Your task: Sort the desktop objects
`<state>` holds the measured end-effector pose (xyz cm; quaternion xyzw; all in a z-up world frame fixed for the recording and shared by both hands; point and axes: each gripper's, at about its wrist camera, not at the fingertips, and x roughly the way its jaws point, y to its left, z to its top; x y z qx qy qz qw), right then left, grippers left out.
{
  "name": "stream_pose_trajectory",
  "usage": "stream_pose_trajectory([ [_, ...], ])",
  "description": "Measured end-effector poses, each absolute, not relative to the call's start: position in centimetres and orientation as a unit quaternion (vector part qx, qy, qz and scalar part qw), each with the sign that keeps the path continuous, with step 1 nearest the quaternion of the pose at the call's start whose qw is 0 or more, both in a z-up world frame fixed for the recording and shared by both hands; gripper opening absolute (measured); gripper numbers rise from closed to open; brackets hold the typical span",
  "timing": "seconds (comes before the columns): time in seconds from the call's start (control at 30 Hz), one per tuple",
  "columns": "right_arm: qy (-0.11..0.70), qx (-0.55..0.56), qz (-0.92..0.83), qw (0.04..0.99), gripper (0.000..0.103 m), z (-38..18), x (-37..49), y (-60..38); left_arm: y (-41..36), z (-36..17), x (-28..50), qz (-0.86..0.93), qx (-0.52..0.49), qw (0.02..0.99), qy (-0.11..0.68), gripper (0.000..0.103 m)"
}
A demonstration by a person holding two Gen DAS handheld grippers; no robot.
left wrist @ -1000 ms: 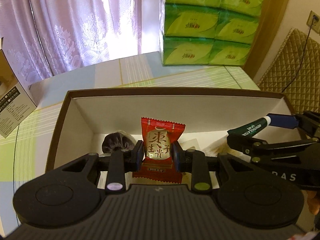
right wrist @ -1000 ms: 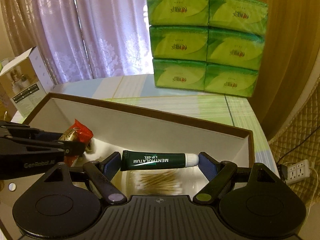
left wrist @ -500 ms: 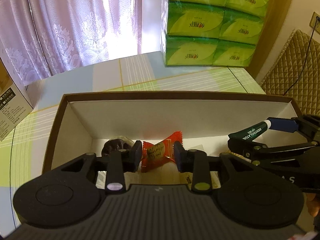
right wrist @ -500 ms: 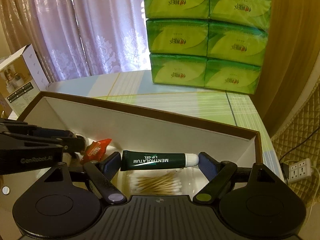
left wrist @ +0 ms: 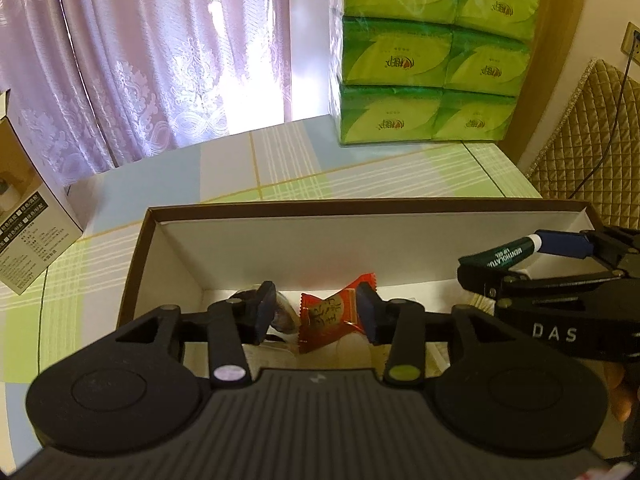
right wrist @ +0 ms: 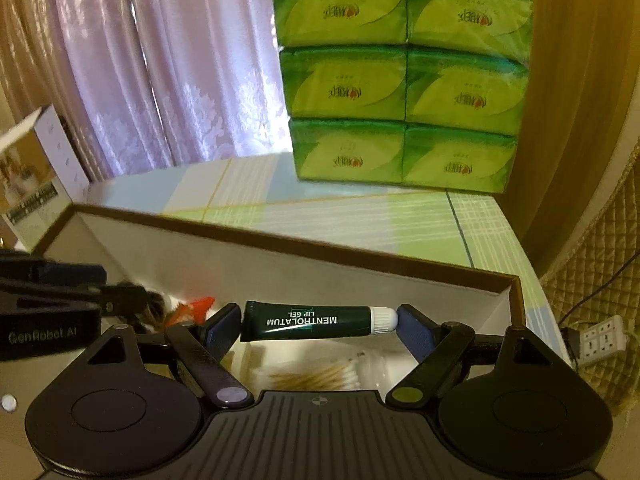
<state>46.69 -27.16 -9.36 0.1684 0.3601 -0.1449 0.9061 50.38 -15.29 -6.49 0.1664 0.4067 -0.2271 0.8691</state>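
One shallow brown-rimmed cardboard box with a white interior point(left wrist: 360, 236) is seen below both grippers. The left gripper point(left wrist: 316, 308) is held over the box's left end with its jaws parted; nothing is gripped. One red foil-wrapped candy point(left wrist: 332, 314) lies on the box floor between the blue pads point(left wrist: 264, 308), a gap showing on its left side. One dark wrapped sweet point(left wrist: 284, 314) lies just left of the candy, partly hidden by the left pad.

The right gripper point(right wrist: 316, 320) is closed lengthwise on one dark green lip gel tube with a white cap point(right wrist: 308, 322), held level above the box floor. One bundle of cotton swabs point(right wrist: 320, 376) lies directly beneath the tube.

Beyond the box's far wall, open checked tablecloth point(left wrist: 360, 172) is available. Six green tissue packs point(right wrist: 404, 80) are stacked two wide and three high at the far edge. One printed carton point(left wrist: 28, 224) stands left of the box.
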Motion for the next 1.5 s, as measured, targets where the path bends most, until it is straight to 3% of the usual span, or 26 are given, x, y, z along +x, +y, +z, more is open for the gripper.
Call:
stream_pose_trajectory([
  [0.17, 0.331, 0.174, -0.14, 0.917, 0.101, -8.5, 46.0, -26.9, -14.9, -5.8, 50.0, -0.224, 0.164, 0.873, 0.402, 0.051],
  [0.27, 0.321, 0.168, -0.139, 0.922, 0.101, -7.7, 45.5, -26.7, -14.6, -5.1, 49.6, -0.222, 0.164, 0.876, 0.395, 0.055],
  [0.63, 0.34, 0.157, -0.107, 0.921, 0.101, -5.9, 39.7, -24.8, -11.8, -1.4, 45.1, -0.223, 0.153, 0.897, 0.349, 0.092],
  [1.5, 0.341, 0.145, -0.098, 0.924, 0.101, -0.2, 26.9, -16.3, -4.5, 3.8, 29.0, -0.2, 0.143, 0.925, 0.29, 0.102],
])
